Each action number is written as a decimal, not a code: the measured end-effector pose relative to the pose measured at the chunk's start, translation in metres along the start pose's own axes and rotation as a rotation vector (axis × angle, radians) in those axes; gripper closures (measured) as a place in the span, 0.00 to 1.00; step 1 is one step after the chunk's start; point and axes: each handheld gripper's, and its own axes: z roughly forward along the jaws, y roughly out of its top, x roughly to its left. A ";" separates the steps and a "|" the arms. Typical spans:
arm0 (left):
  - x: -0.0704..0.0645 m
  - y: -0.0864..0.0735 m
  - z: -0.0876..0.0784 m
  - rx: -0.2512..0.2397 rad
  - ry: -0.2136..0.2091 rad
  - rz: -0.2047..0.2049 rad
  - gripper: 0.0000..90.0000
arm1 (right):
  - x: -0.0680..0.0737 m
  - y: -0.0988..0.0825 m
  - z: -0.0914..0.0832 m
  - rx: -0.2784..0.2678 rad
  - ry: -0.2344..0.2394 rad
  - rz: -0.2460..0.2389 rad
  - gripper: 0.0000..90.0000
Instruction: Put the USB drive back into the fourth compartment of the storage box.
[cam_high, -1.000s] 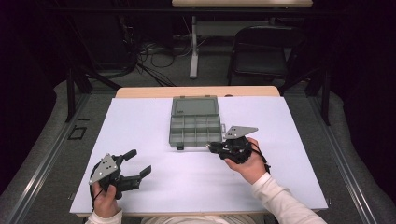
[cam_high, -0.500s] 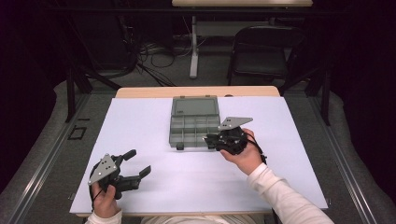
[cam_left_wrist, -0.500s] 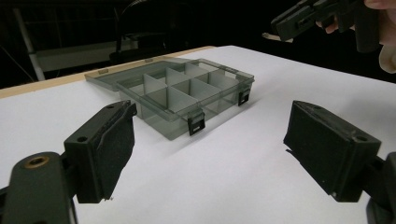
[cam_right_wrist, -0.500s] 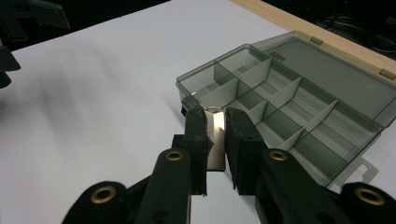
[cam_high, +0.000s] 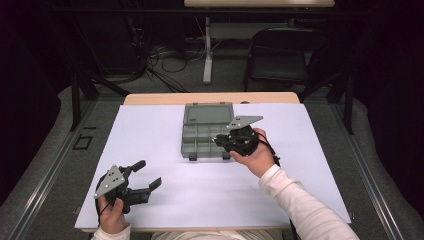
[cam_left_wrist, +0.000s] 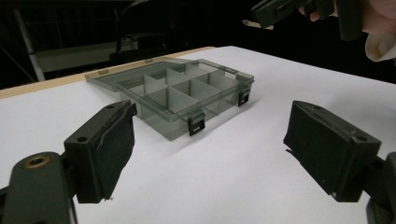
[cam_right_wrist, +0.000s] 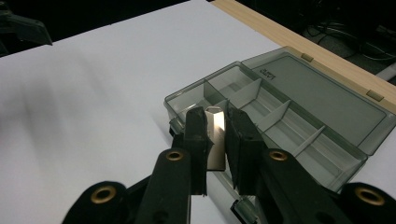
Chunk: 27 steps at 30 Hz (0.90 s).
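A grey see-through compartment box (cam_high: 205, 137) lies open mid-table, its lid (cam_high: 208, 113) flat toward the far side; the box (cam_left_wrist: 184, 95) (cam_right_wrist: 280, 121) has several divided cells. My right gripper (cam_high: 221, 140) hovers over the box's near right corner. In the right gripper view, the right gripper (cam_right_wrist: 217, 135) is shut on a small shiny metal piece (cam_right_wrist: 215, 140), just above the front edge of the box. My left gripper (cam_high: 149, 175) rests near the table's front left, open with nothing between its pads (cam_left_wrist: 109, 149), pointing toward the box.
A white sheet (cam_high: 150, 130) covers the table, with a wooden edge (cam_high: 210, 98) at the far side. Beyond stand a dark chair (cam_high: 280, 55), a table leg and cables on the floor.
My right gripper has moved up and left over the box's near right corner, carrying the metal piece. The left gripper has stayed in place.
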 end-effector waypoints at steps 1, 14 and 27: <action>0.000 0.000 0.000 0.000 0.000 0.000 0.17 | -0.003 0.002 0.002 0.004 -0.003 0.008 0.88; 0.000 0.000 0.000 -0.003 0.000 0.001 0.17 | -0.018 0.009 0.015 0.017 -0.032 0.037 0.88; -0.001 0.000 0.000 -0.003 -0.001 0.001 0.17 | -0.038 0.009 0.033 0.016 -0.076 0.060 0.88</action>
